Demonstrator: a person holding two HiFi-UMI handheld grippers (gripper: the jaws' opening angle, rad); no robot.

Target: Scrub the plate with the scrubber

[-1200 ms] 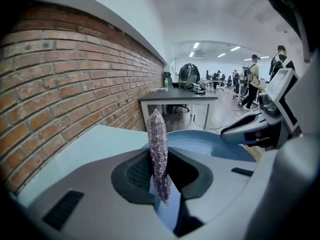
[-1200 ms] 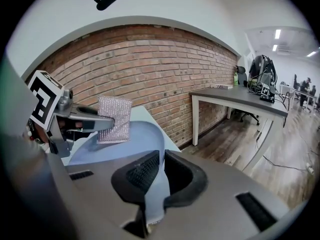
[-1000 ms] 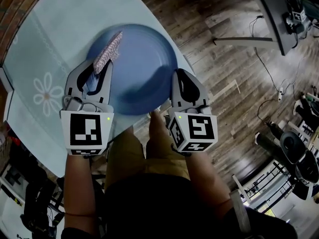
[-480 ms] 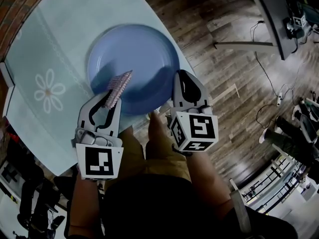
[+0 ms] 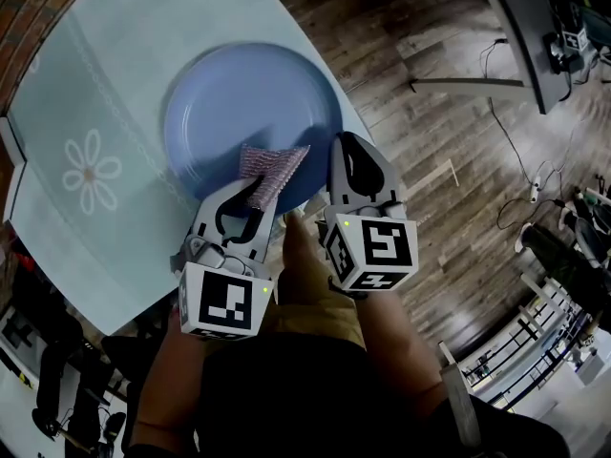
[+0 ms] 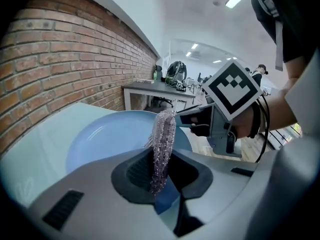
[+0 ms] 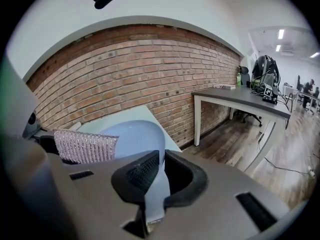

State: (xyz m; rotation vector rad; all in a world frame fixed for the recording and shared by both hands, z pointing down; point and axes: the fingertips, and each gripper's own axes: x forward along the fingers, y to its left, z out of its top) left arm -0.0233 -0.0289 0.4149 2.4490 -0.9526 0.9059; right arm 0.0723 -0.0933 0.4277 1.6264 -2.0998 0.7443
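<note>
blue plate [image 5: 229, 113], sparkly lilac scrubber [image 5: 272, 172], pale teal tablecloth [image 5: 143, 27] printed with a white flower [image 5: 91, 172]

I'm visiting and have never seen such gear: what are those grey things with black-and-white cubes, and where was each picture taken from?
No robot here: a person holds a grey two-jaw gripper in each hand. One picture comes from a camera on the person's head, looking down; the other two from cameras riding on the grippers. A round blue plate lies on a pale teal tablecloth. The left gripper clamps a sparkly pink mesh scrubber; the right gripper grips the plate's rim.
</note>
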